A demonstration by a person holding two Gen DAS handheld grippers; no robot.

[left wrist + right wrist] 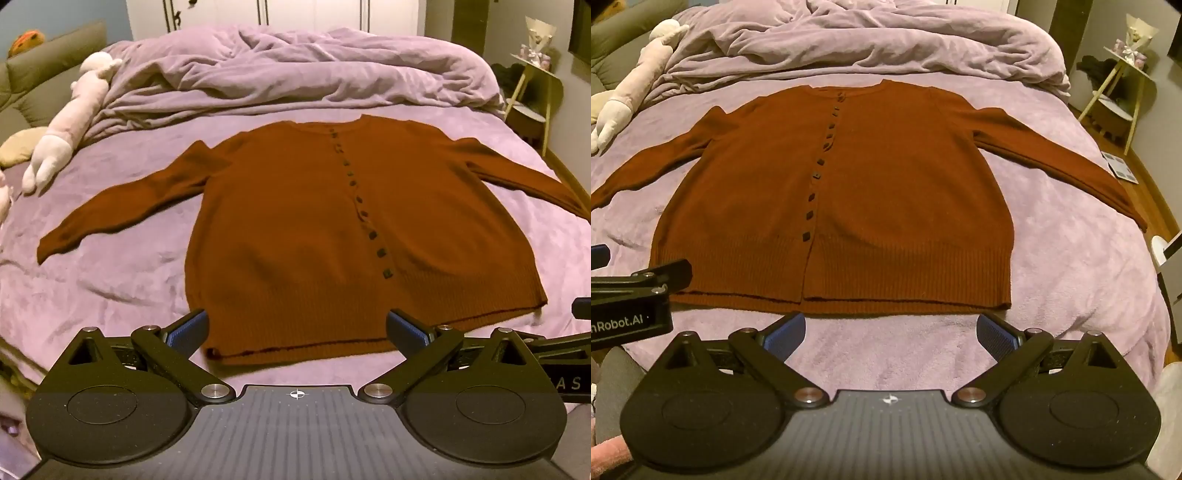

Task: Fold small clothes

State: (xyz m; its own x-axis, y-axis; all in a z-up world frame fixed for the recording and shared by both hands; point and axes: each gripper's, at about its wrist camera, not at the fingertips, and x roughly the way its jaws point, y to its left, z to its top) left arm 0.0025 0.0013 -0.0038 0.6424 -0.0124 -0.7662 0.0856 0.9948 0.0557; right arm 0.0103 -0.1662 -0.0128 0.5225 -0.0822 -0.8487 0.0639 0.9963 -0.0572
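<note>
A rust-brown knitted button-front cardigan [317, 229] is lying flat on the lilac plush bed [122, 280]. Left gripper [297, 330] and right gripper [891, 334] fingers are standing apart, empty. One cuff is running out of frame.

We lose the cardigan's [314, 229] right sleeve cuff at the left wrist view's edge, and its left cuff at the right wrist view's edge. The items on the side table [1126, 74] are too small for us to identify.

We see the rust-brown knitted button cardigan [314, 229] spread flat on the lilac plush bedspread [110, 273], our left gripper [297, 328] wide above its near hem.
</note>
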